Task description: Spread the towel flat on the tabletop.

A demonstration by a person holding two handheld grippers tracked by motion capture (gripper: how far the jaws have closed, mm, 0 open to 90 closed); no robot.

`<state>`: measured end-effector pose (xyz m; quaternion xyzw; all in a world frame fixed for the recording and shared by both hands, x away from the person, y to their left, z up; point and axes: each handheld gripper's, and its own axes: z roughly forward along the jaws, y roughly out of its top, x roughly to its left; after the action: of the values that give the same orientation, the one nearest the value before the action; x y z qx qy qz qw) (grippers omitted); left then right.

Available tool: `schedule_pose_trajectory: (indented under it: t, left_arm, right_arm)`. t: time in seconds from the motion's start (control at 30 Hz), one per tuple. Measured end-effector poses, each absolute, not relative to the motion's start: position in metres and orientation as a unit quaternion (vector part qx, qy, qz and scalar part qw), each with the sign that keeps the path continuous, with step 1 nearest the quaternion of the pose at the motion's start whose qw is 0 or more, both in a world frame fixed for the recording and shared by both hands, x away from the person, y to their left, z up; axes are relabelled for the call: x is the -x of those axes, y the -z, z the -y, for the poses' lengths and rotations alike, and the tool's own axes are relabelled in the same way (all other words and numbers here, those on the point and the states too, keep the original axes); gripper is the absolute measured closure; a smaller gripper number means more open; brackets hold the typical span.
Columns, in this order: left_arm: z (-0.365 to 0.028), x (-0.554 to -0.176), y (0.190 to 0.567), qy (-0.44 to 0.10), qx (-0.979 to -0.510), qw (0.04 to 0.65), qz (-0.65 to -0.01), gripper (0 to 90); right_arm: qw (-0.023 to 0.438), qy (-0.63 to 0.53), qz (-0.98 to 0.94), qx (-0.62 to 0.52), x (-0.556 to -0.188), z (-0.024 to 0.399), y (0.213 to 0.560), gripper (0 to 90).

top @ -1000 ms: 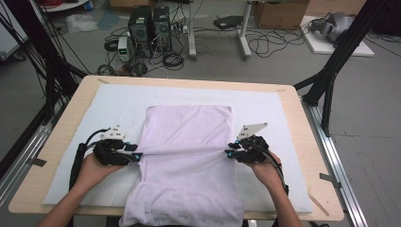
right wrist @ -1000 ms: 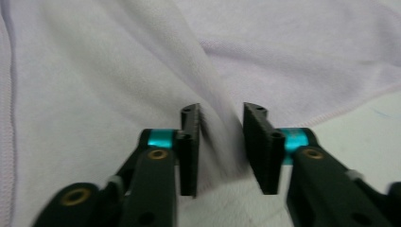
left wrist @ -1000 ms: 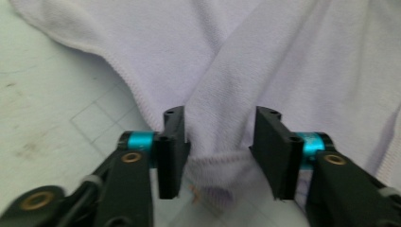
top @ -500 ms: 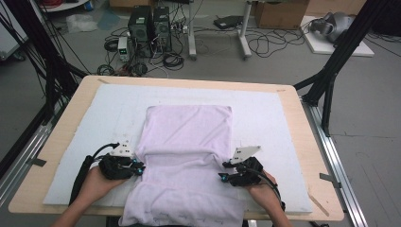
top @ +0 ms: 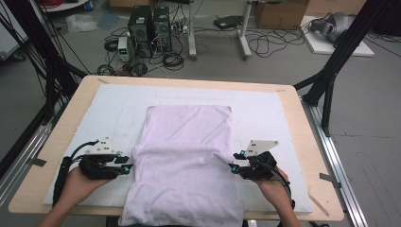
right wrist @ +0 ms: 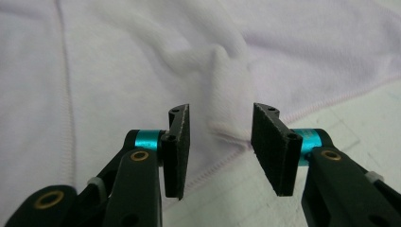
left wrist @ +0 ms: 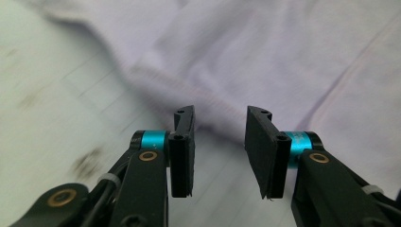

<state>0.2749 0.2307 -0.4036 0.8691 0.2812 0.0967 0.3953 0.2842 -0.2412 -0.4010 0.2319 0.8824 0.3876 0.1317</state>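
Note:
A pale lilac cloth [top: 184, 161] lies flat on the white mat [top: 279, 118], with a crease across its middle and its near end hanging over the table's front edge. My left gripper [top: 127, 168] sits at the cloth's left edge. Its jaws have just been opening, and the hem [left wrist: 189, 90] lies beyond the tips of the left gripper [left wrist: 220, 113] with nothing between the pads. My right gripper [top: 232, 166] is at the cloth's right edge. The right gripper [right wrist: 222, 111] has also just been opening; a puckered hem [right wrist: 227, 80] lies beyond its pads, untouched.
The mat covers most of a wooden table [top: 312, 142]. Beyond the far edge, on the floor, are computer towers [top: 149, 26], tangled cables and black frame legs [top: 331, 71]. Bare mat lies to both sides of the cloth.
Both grippers came toward the near edge, then drew outward off the cloth's sides. Both now stand apart from the cloth, which lies still.

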Motion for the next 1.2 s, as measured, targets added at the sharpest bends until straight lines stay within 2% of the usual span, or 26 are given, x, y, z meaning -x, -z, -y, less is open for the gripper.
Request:
schedule_pose_trajectory:
  t: [0.17, 0.3, 0.33, 0.5, 0.67, 0.83, 1.03, 1.1, 1.13, 1.2]
  left_arm:
    - [-0.196, -0.278, 0.410, -0.067, -0.883, 0.400, -0.237, 83.2]
    - [-0.189, -0.282, 0.424, -0.056, -0.894, 0.376, -0.236, 85.5]
    - [-0.192, -0.281, 0.433, -0.055, -0.899, 0.357, -0.246, 85.1]
    - [-0.221, -0.273, 0.433, -0.067, -0.894, 0.356, -0.263, 81.3]
    - [-0.247, -0.262, 0.430, -0.080, -0.893, 0.347, -0.277, 79.7]
    - [-0.260, -0.255, 0.427, -0.094, -0.892, 0.334, -0.290, 73.6]
    - [-0.237, -0.255, 0.414, -0.089, -0.885, 0.377, -0.257, 71.2]
    - [-0.227, -0.260, 0.415, -0.069, -0.882, 0.392, -0.253, 70.7]
    - [-0.222, -0.262, 0.416, -0.056, -0.880, 0.398, -0.252, 68.3]
    - [-0.217, -0.262, 0.418, -0.041, -0.880, 0.402, -0.248, 57.2]
  right_arm:
    - [0.118, -0.392, -0.891, -0.196, -0.274, 0.224, 0.404, 57.4]
    - [0.087, -0.379, -0.905, -0.174, -0.274, 0.213, 0.421, 62.1]
    - [0.081, -0.373, -0.909, -0.168, -0.273, 0.211, 0.425, 63.4]
    - [0.047, -0.364, -0.919, -0.146, -0.267, 0.207, 0.436, 67.8]
    - [0.032, -0.366, -0.919, -0.144, -0.259, 0.208, 0.438, 67.7]
    - [0.023, -0.365, -0.921, -0.131, -0.248, 0.207, 0.434, 66.6]
    - [0.039, -0.372, -0.915, -0.153, -0.259, 0.212, 0.429, 66.1]
    - [0.030, -0.369, -0.916, -0.156, -0.264, 0.208, 0.432, 61.4]
    - [0.022, -0.370, -0.915, -0.156, -0.265, 0.205, 0.434, 59.4]
    - [0.012, -0.366, -0.919, -0.148, -0.265, 0.200, 0.437, 57.7]
